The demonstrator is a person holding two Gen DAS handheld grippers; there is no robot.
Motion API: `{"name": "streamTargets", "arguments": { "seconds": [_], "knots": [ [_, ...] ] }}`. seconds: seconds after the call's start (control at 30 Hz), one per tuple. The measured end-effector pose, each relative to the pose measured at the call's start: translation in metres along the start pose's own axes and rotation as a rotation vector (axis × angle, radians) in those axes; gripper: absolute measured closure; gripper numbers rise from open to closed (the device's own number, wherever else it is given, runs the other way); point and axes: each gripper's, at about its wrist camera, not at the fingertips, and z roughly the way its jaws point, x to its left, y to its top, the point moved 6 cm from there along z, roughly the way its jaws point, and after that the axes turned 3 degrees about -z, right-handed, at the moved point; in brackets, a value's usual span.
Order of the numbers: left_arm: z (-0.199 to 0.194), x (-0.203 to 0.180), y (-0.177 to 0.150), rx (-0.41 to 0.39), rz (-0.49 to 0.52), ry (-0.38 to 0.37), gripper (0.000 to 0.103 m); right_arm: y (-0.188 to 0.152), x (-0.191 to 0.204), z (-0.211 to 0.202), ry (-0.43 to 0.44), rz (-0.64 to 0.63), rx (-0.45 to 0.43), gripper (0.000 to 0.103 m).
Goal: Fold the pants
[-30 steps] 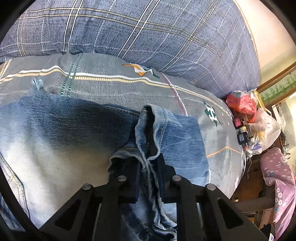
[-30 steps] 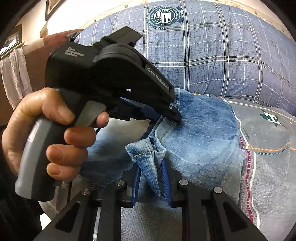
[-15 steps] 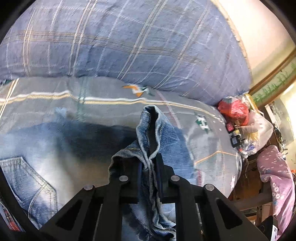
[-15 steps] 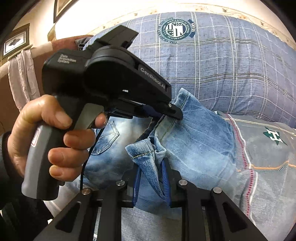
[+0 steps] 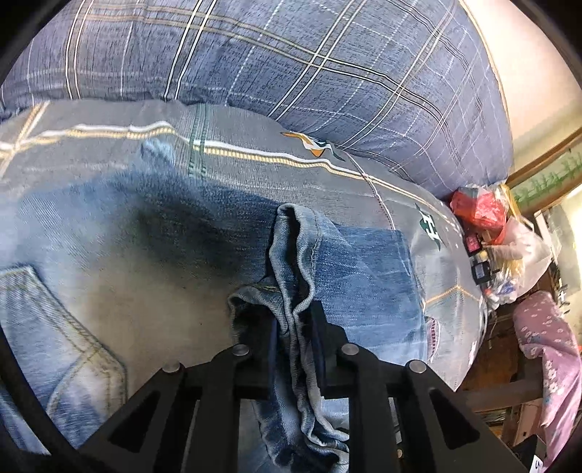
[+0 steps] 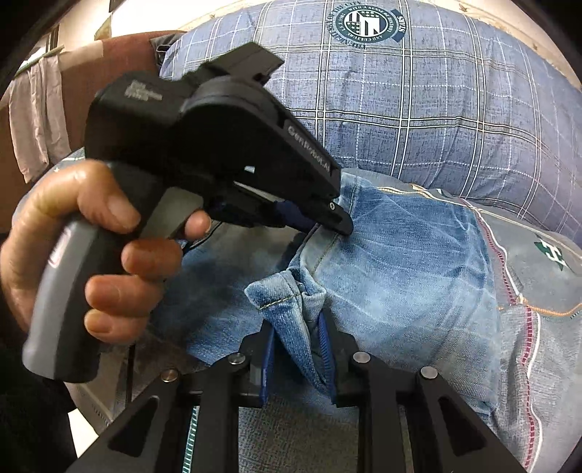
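**Jeans hem pinched by both tools over the bed**

The jeans (image 5: 120, 276) lie spread on the bed (image 5: 254, 138), with a bunched hem lifted above them. From the left wrist, the left tool (image 5: 295, 340) has that fold between its pads, still pressed, though its jaws are opening; a back pocket (image 5: 54, 327) and a cluttered corner with bags (image 5: 483, 214) show only here. From the right wrist, the right tool (image 6: 299, 358) is nearly closed on the hem. Only this view shows the hand (image 6: 91, 251) on the left tool's handle and the pillow's round emblem (image 6: 367, 22).
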Motion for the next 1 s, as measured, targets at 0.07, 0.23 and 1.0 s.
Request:
{"name": "streamTargets", "arguments": {
  "seconds": [0.07,0.23,1.0],
  "knots": [
    [-0.009,-0.005,0.002,-0.009,0.023,0.014,0.084,0.002,0.003,0.000,-0.006,-0.002,0.004,0.078],
    [-0.040,-0.004,0.001,-0.063,0.129,0.113,0.083,0.004,0.001,-0.011,0.013,0.029,0.007,0.068],
    [0.019,-0.019,0.001,-0.028,0.204,0.166,0.101,-0.006,-0.029,0.007,-0.078,0.144,-0.015,0.048]
  ]
}}
